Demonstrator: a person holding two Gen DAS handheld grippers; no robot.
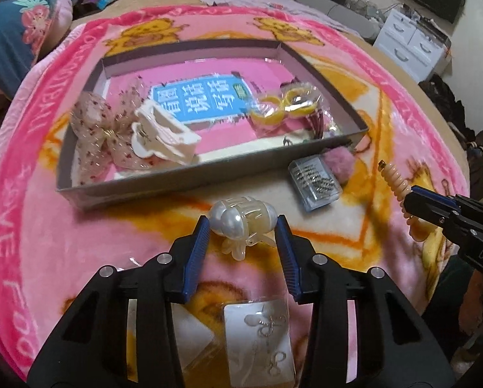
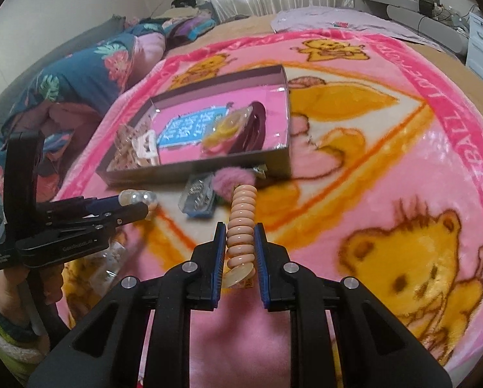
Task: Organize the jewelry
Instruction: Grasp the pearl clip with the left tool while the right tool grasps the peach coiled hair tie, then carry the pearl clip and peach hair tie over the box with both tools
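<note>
On the bed, the pink bear blanket [image 1: 47,242] carries the grey box [image 1: 189,177], my landmark. Inside the box already: gauzy bow [image 1: 99,129] and white claw clip [image 1: 163,139] at its left end, bagged yellow hair ties [image 1: 286,103] at its right. Judged partly done.

Outside, just in front of the box's right corner: clear case of pins [image 1: 315,181] and pink pompom [image 1: 338,161], untouched. Nearer me than the box, a carded earring set [image 1: 264,333] lies below my left tongs.

Left tongs [image 1: 244,226] grip the pearl claw clip [image 1: 241,220], in front of the box's near wall. Right tongs [image 2: 239,242] clamp the peach spiral hair tie [image 2: 239,223], off the box's right corner. Both await boxing.
</note>
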